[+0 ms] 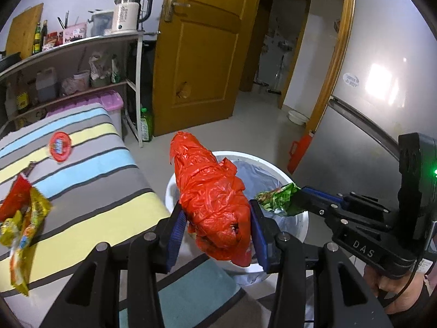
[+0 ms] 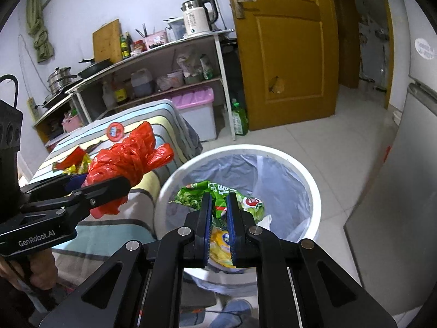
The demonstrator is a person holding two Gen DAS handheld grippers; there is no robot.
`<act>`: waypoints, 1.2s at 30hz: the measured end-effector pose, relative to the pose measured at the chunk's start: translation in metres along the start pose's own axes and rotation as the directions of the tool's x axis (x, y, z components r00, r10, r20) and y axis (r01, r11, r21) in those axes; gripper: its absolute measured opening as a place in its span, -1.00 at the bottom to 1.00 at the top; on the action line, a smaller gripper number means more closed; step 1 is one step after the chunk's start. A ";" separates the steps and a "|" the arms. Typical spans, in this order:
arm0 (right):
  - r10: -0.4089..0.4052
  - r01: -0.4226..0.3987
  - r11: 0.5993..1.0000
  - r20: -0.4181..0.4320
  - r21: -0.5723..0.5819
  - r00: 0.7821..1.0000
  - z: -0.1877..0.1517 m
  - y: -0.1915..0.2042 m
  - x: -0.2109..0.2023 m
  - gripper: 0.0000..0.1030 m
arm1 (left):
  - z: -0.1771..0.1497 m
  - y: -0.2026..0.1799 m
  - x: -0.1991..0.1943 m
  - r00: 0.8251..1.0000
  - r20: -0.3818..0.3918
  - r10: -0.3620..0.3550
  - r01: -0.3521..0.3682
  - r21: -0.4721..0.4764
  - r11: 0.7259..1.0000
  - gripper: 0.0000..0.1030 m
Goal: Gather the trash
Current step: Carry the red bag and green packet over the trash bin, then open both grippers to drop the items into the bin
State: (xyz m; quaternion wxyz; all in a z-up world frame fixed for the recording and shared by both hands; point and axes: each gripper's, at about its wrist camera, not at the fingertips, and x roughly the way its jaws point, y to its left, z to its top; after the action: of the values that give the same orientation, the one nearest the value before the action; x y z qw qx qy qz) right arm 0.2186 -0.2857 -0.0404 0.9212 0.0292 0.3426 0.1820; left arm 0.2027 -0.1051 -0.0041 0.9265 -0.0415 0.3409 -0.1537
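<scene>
**Two handfuls of rubbish arrive at the bin**

A person carries two pieces of trash to a white bin [image 2: 314, 191] lined with a pale bag, standing on the tiled floor just beside a table under a striped cloth [image 1: 90, 180]. The left gripper [image 1: 215, 229] has its blue pads pressed against a crumpled red plastic bag [image 1: 210, 188], held bunched and upright between them; from its own camera the bundle hangs over the bin's near rim. The right gripper [image 2: 218, 218] pinches a green snack wrapper [image 2: 218, 188] with its jaws drawn nearly together, the wrapper poised above the bin's mouth, where a yellow packet [image 2: 220, 243] appears to lie already.

Both tools point forward and downward, side by side, a hand [image 1: 396, 289] visible on the right tool's grip. The step in hand looks like the drop itself. The next move calls for bringing the red bag fully over the opening, then spreading each pair of jaws so the pieces fall inside rather than catching on the rim. More remains on the cloth: red and yellow wrappers [image 1: 21, 218] and a round red lid [image 1: 59, 146].
</scene>
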 end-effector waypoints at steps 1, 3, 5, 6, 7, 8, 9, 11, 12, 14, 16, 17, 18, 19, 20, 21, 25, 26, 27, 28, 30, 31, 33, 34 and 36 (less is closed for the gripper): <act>-0.001 0.001 1.000 -0.005 0.006 1.000 0.000 -0.003 0.002 -0.78 | 0.000 -0.001 0.003 1.000 -0.006 -0.003 0.003 0.001 1.000 -0.08; -0.006 0.006 1.000 -0.015 0.020 1.000 0.000 -0.006 0.007 -0.78 | 0.002 -0.001 0.011 1.000 -0.018 -0.012 0.012 0.001 1.000 -0.08; -0.015 0.015 0.999 -0.022 0.033 1.000 0.000 -0.011 0.011 -0.78 | 0.003 0.000 0.017 0.999 -0.029 -0.020 0.020 -0.004 1.000 -0.04; -0.016 0.017 0.999 -0.025 0.039 1.000 0.000 -0.013 0.013 -0.77 | 0.003 0.000 0.019 0.999 -0.034 -0.020 0.020 -0.007 1.000 -0.04; -0.018 0.019 0.999 -0.028 0.042 0.999 0.000 -0.014 0.015 -0.76 | 0.003 0.002 0.021 0.999 -0.038 -0.016 0.016 -0.007 1.000 -0.03; -0.021 0.022 0.999 -0.029 0.043 0.999 -0.001 -0.015 0.016 -0.76 | 0.003 0.002 0.024 0.999 -0.042 -0.013 0.012 -0.007 1.000 -0.03; -0.025 0.026 0.999 -0.031 0.044 0.999 -0.002 -0.016 0.017 -0.75 | 0.002 0.002 0.025 0.999 -0.045 -0.014 0.013 -0.010 1.000 -0.02; -0.028 0.030 0.998 -0.034 0.050 0.999 -0.003 -0.019 0.019 -0.71 | 0.002 0.003 0.027 0.999 -0.050 -0.014 0.013 -0.018 1.000 -0.02; -0.028 0.029 0.998 -0.034 0.052 0.999 -0.004 -0.019 0.019 -0.69 | 0.001 0.004 0.026 0.999 -0.048 -0.014 0.013 -0.020 1.000 -0.02; -0.028 0.030 0.998 -0.033 0.055 0.999 -0.005 -0.020 0.018 -0.65 | 0.001 0.003 0.024 0.999 -0.039 -0.016 0.015 -0.021 1.000 -0.02; -0.028 0.030 0.998 -0.029 0.052 0.999 -0.004 -0.020 0.018 -0.63 | 0.001 0.004 0.021 0.999 -0.030 -0.016 0.015 -0.022 1.000 -0.02; -0.029 0.030 0.998 -0.025 0.048 0.999 -0.005 -0.020 0.016 -0.62 | 0.000 0.005 0.018 1.000 -0.024 -0.016 0.016 -0.022 1.000 -0.02; -0.030 0.031 0.999 -0.021 0.044 0.999 -0.005 -0.018 0.014 -0.62 | 0.000 0.005 0.016 1.000 -0.019 -0.015 0.014 -0.023 1.000 -0.02; -0.029 0.030 0.999 -0.018 0.041 0.999 -0.005 -0.016 0.012 -0.61 | 0.001 0.007 0.014 1.000 -0.013 -0.013 0.013 -0.023 1.000 -0.02; -0.027 0.027 0.999 -0.013 0.040 1.000 -0.005 -0.015 0.009 -0.61 | 0.000 0.008 0.010 1.000 -0.006 -0.011 0.011 -0.024 1.000 -0.02; -0.025 0.025 0.999 -0.007 0.040 1.000 -0.005 -0.013 0.006 -0.61 | 0.000 0.009 0.007 1.000 0.000 -0.009 0.009 -0.026 1.000 -0.02; -0.014 0.013 0.999 0.018 0.031 1.000 -0.005 -0.002 -0.007 -0.61 | -0.004 0.014 -0.010 1.000 0.025 0.006 -0.006 -0.034 0.999 -0.02; -0.007 0.006 1.000 0.021 0.028 1.000 -0.004 0.001 -0.010 -0.61 | -0.005 0.015 -0.015 0.999 0.033 0.012 -0.011 -0.036 0.999 -0.02; 0.000 0.000 1.000 0.024 0.024 1.000 -0.004 0.004 -0.012 -0.61 | -0.007 0.017 -0.020 0.999 0.041 0.018 -0.017 -0.039 0.999 -0.02; 0.008 -0.008 1.000 0.028 0.013 1.000 -0.004 0.009 -0.015 -0.61 | -0.009 0.018 -0.025 0.999 0.047 0.024 -0.022 -0.042 0.999 -0.02; 0.015 -0.015 1.000 0.033 -0.003 0.999 -0.006 0.017 -0.020 -0.61 | -0.011 0.021 -0.034 0.997 0.061 0.037 -0.034 -0.047 0.998 -0.02; 0.020 -0.020 1.000 0.036 -0.010 0.999 -0.006 0.022 -0.022 -0.61 | -0.013 0.022 -0.039 0.997 0.068 0.044 -0.041 -0.048 0.998 -0.02; 0.035 -0.034 0.999 0.037 -0.024 0.999 -0.007 0.030 -0.025 -0.61 | -0.017 0.025 -0.050 0.995 0.083 0.058 -0.054 -0.049 0.997 -0.02; 0.039 -0.037 0.999 0.036 -0.032 0.999 -0.008 0.035 -0.026 -0.61 | -0.019 0.026 -0.056 0.994 0.090 0.067 -0.063 -0.049 0.997 -0.02; 0.049 -0.047 0.998 0.035 -0.051 0.998 -0.010 0.045 -0.030 -0.61 | -0.023 0.029 -0.065 0.991 0.102 0.082 -0.077 -0.050 0.996 -0.02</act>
State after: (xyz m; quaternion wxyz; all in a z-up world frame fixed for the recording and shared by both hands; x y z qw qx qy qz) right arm 0.1773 -0.2547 -0.0211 0.9231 0.0176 0.3202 0.2121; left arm 0.1484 -0.0561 0.0138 0.9472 -0.0570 0.2970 -0.1063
